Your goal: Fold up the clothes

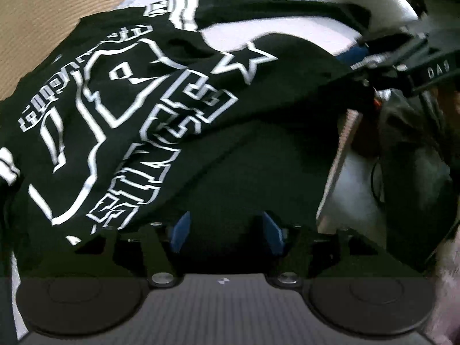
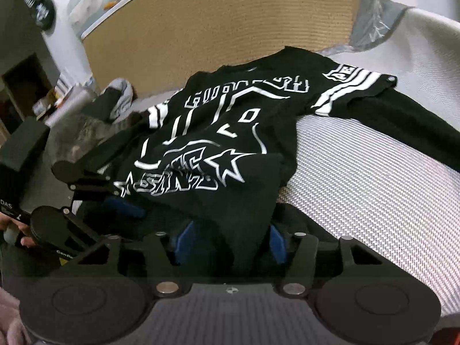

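Observation:
A black shirt (image 1: pixel 143 115) with white lettering, stars and striped sleeves lies on a white textured surface (image 2: pixel 359 187). Its near hem is lifted and doubled over the print. In the left wrist view black cloth runs between the blue pads (image 1: pixel 181 230) of my left gripper (image 1: pixel 227 230) and hides the fingertips. In the right wrist view the shirt (image 2: pixel 230 120) drops likewise between the blue pads (image 2: pixel 277 241) of my right gripper (image 2: pixel 230 241). Each gripper shows in the other's view, the right one (image 1: pixel 382 66) and the left one (image 2: pixel 126 210), both at the hem.
A tan woven panel (image 2: pixel 215 14) stands behind the surface. Grey clothes lie at the back right (image 2: pixel 373 28) and back left (image 2: pixel 120 95). One black sleeve (image 2: pixel 417 132) stretches to the right. A person's hand (image 2: pixel 17 230) holds the left gripper's handle.

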A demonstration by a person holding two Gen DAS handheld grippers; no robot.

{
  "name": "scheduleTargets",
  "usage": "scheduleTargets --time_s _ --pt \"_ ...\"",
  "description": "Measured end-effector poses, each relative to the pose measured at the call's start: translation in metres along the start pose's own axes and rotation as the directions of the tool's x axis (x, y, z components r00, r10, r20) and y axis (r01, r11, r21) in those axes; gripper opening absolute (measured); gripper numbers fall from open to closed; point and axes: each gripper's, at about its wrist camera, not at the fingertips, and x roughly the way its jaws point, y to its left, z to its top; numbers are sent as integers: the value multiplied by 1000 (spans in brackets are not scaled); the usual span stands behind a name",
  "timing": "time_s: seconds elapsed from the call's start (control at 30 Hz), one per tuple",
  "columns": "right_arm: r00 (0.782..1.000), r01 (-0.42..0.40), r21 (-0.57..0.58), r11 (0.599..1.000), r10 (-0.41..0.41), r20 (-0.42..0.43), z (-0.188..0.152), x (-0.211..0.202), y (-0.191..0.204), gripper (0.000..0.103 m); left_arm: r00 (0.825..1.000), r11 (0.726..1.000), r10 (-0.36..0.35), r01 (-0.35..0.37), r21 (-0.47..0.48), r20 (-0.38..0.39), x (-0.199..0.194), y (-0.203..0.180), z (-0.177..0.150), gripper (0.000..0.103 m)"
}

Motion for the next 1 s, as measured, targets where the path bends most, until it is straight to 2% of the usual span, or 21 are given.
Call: scheduleTargets --time_s 0.1,0.17,0.63,0.83,0.9,1.0 --pt "1000 17 -45 999 -17 -8 -3 2 6 60 1000 999 9 -8 54 -24 7 -10 2 71" --pt "999 29 -66 997 -31 -18 -6 7 6 60 999 997 4 -1 76 -32 11 -15 4 80" --pt "994 96 -93 991 -101 -45 -6 32 -1 57 996 984 86 -83 160 -15 26 -34 5 90" --pt "994 101 -55 993 -104 -41 -6 31 -10 40 995 981 96 -95 172 0 25 -39 2 87" --pt "996 82 -53 995 -83 -27 -9 29 -8 32 995 977 98 -98 188 6 23 -41 1 84" --pt "997 81 -64 995 -82 -12 -11 28 -7 22 995 972 101 -102 213 16 21 -46 0 74"
